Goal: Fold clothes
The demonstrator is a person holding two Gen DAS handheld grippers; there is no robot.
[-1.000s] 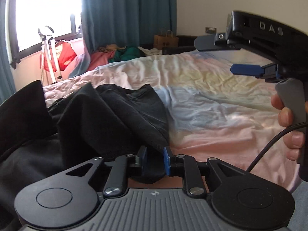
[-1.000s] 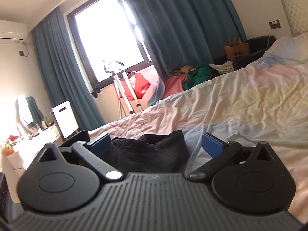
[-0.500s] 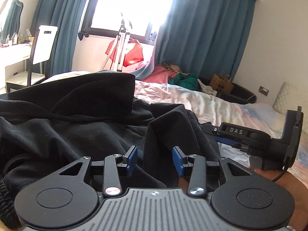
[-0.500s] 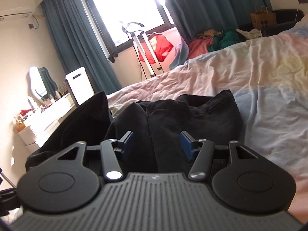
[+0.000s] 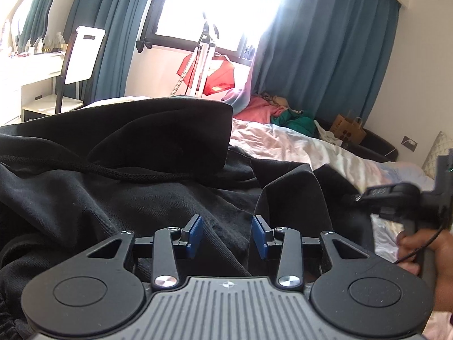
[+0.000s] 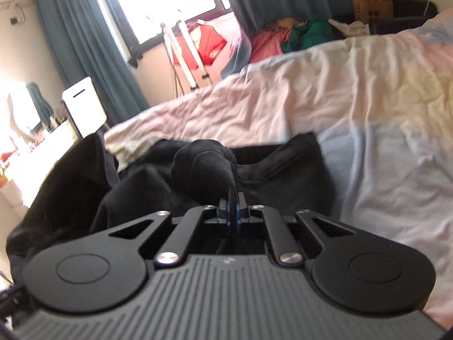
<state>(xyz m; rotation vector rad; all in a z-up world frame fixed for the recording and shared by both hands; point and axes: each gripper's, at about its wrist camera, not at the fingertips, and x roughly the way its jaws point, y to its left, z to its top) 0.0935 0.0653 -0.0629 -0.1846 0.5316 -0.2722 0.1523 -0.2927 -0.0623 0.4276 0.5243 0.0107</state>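
A black hoodie point(image 5: 127, 175) with a black drawstring point(image 5: 93, 168) lies crumpled on the bed. My left gripper point(image 5: 226, 231) is open just above its fabric, with nothing between the blue pads. My right gripper point(image 6: 232, 209) is shut on a bunched fold of the black hoodie point(image 6: 203, 167) and lifts that fold. The right gripper also shows at the right edge of the left wrist view point(image 5: 396, 198), held by a hand.
The bed has a wrinkled pastel sheet point(image 6: 354, 113). Behind it are a pile of pink and green clothes point(image 5: 277, 113), a white stand with a red garment point(image 5: 209, 65), blue curtains, a paper bag point(image 5: 348, 127), and a white desk and chair point(image 5: 82, 56) at the left.
My right gripper has closed on a fold of the hoodie. My left gripper let go, opened wider and swung left over the hoodie.
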